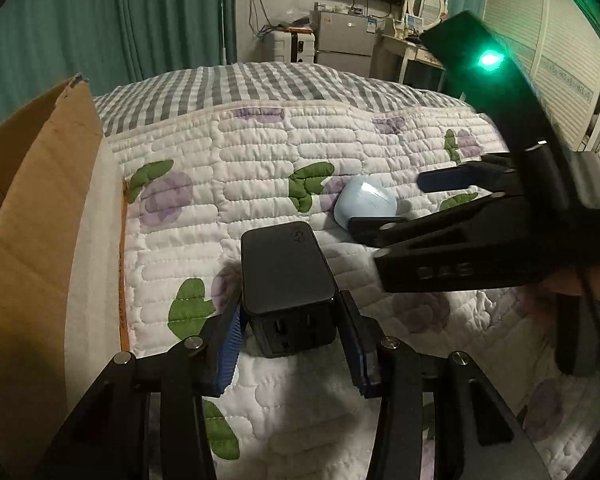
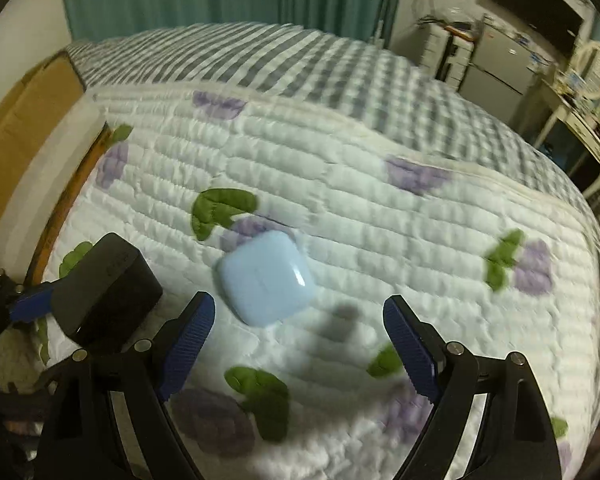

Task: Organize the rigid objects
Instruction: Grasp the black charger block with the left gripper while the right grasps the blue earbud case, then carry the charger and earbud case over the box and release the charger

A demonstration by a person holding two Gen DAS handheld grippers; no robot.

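Jaws of left gripper (image 1: 290, 340) clamp boxy matte-black charger (image 1: 286, 276).

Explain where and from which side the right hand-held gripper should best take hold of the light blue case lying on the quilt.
The light blue case lies flat on the quilt, rotated so a corner points toward the open right hand-held gripper. Probably best: come down from above, turn the wrist to line up with the case, and close the fingers on two opposite flat sides at mid-length. Its rounded corners would likely slip.
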